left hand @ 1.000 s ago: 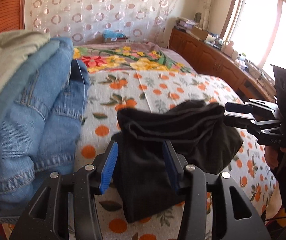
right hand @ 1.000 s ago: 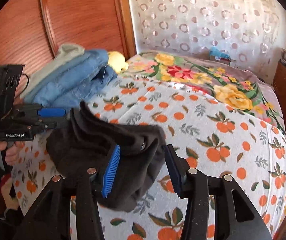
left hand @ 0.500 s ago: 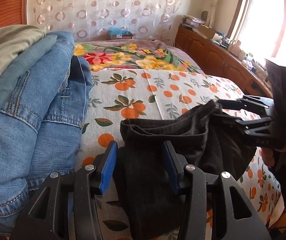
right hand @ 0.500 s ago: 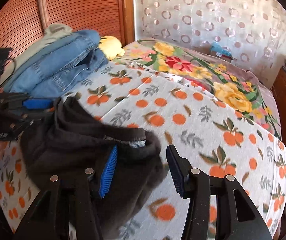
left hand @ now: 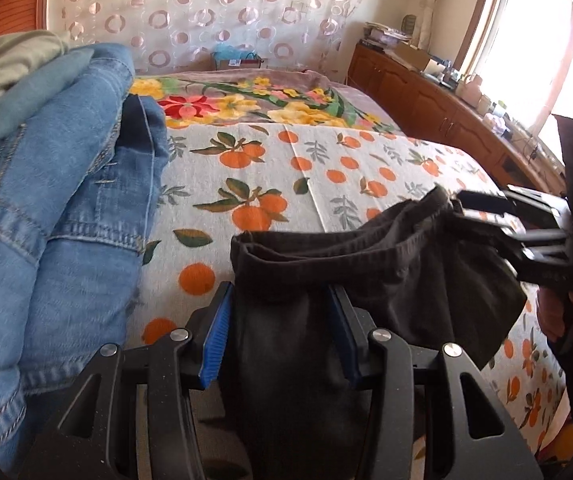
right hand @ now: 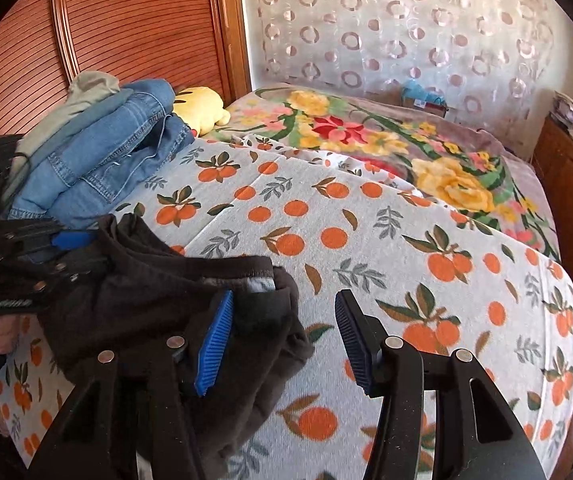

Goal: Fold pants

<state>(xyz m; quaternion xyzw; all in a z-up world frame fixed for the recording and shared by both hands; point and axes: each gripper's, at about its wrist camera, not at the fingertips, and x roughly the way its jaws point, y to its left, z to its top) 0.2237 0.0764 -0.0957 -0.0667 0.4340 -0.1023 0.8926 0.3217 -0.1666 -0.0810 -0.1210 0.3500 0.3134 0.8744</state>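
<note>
The black pants (left hand: 326, 280) hang bunched over the near edge of the orange-print bed (right hand: 366, 220). The left tool (left hand: 282, 336) clamps them; the right tool (right hand: 282, 340) stands parted, pants against one pad. Folded jeans (right hand: 118, 152) sit by the wooden headboard (right hand: 126, 20).

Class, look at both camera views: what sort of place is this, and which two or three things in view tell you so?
Most likely a home bedroom. A bed under an orange-print cover fills the view, a stack of folded jeans lies near the wooden headboard, and a yellow plush toy sits beside them.
</note>
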